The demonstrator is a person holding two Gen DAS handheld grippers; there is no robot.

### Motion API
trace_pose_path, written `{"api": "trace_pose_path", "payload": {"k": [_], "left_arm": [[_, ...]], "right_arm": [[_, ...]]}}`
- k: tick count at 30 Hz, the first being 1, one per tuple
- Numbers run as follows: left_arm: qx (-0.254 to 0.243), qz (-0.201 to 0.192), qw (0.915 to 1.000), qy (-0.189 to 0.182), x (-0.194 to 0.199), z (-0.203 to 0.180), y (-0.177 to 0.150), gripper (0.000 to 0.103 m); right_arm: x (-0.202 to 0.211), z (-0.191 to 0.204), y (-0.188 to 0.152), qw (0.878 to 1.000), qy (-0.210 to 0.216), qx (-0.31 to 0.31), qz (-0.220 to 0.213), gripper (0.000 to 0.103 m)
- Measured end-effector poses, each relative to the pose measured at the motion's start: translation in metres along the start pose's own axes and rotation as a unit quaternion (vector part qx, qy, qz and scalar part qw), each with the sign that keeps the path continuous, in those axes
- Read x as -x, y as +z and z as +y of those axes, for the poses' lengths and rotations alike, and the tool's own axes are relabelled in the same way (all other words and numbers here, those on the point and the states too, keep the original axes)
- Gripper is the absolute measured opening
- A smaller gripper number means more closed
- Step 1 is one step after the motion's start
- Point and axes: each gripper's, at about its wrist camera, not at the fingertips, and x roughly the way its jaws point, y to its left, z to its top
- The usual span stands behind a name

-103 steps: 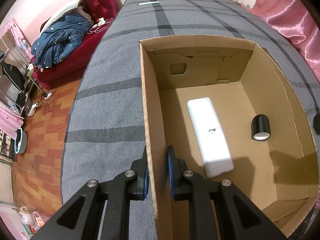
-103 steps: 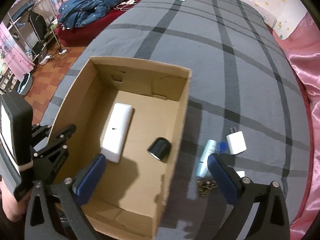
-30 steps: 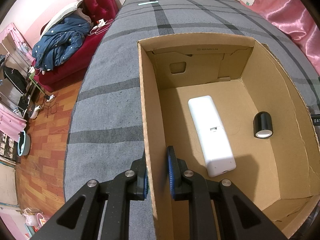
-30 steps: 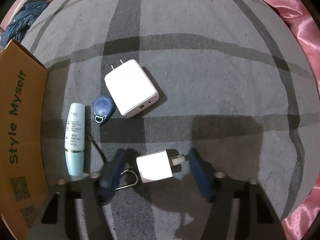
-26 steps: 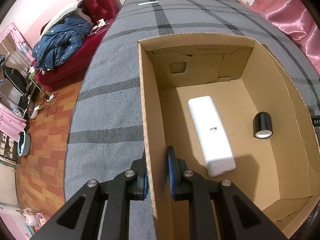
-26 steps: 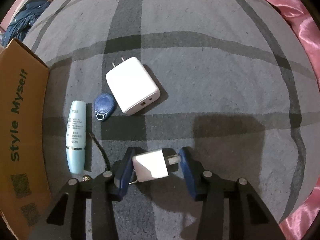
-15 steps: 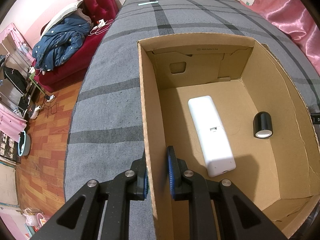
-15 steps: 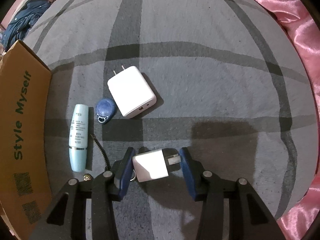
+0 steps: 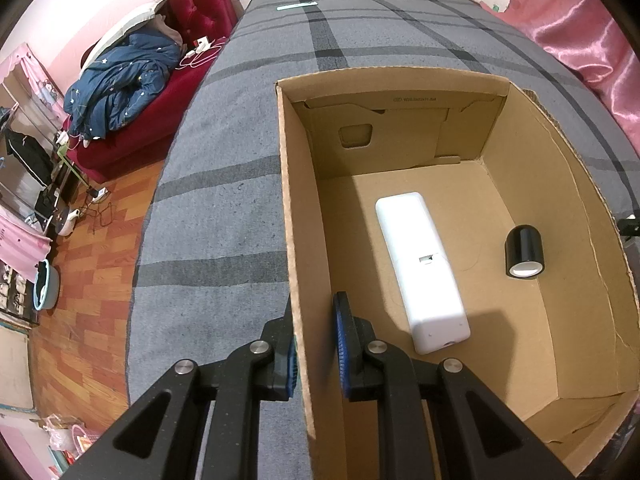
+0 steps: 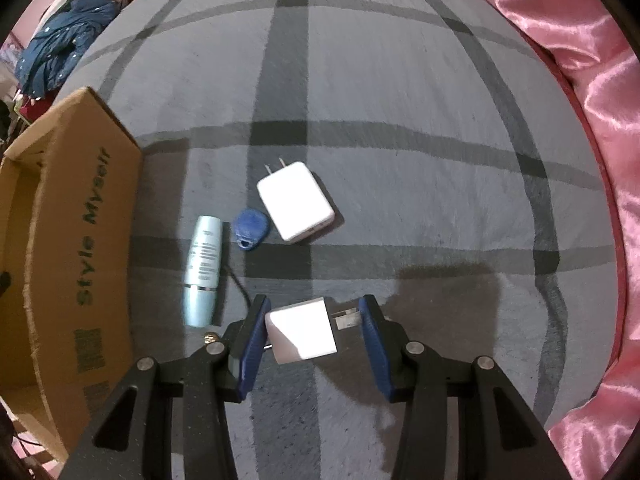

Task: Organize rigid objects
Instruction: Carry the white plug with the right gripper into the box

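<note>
The right gripper clamps the small white charger, prongs toward 3 o'clock, above the bed. The cardboard box lies at 9 o'clock with open room inside. The tube, blue fob and large charger lie between. The left gripper pinches the box's left wall.

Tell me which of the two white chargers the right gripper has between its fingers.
The small charger, held between the fingers of the right gripper, prongs toward its right finger. The large charger lies farther off on the blanket, beside the blue key fob.
</note>
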Motion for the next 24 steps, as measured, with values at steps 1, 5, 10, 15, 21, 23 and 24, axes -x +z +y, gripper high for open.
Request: {"api": "trace_pose_path", "payload": {"k": [1, 5, 10, 15, 21, 23, 24], "left_arm": [[0.000, 0.000, 1.0000, 0.000, 0.000, 0.000, 0.000, 0.016], [0.000, 0.000, 1.0000, 0.000, 0.000, 0.000, 0.000, 0.016], [0.000, 0.000, 1.0000, -0.001, 0.000, -0.001, 0.000, 0.016], [0.000, 0.000, 1.0000, -0.001, 0.001, -0.001, 0.000, 0.016], [0.002, -0.001, 1.0000, -0.002, 0.001, -0.001, 0.000, 0.016], [0.002, 0.000, 1.0000, -0.002, 0.001, 0.000, 0.000, 0.016], [0.001, 0.000, 1.0000, -0.002, 0.001, 0.000, 0.000, 0.016]], "right_arm": [[0.003, -0.001, -0.001, 1.000, 0.000, 0.003, -0.001, 0.049], [0.021, 0.007, 0.001, 1.000, -0.001, 0.016, -0.007, 0.049], [0.041, 0.020, 0.006, 0.999, 0.002, 0.032, -0.014, 0.049], [0.062, 0.036, 0.008, 0.998, 0.005, 0.051, -0.024, 0.049], [0.083, 0.055, 0.009, 0.996, 0.000, 0.077, -0.032, 0.049], [0.088, 0.062, 0.009, 0.996, 0.002, 0.087, -0.033, 0.049], [0.090, 0.064, 0.009, 0.995, 0.002, 0.091, -0.035, 0.049]]}}
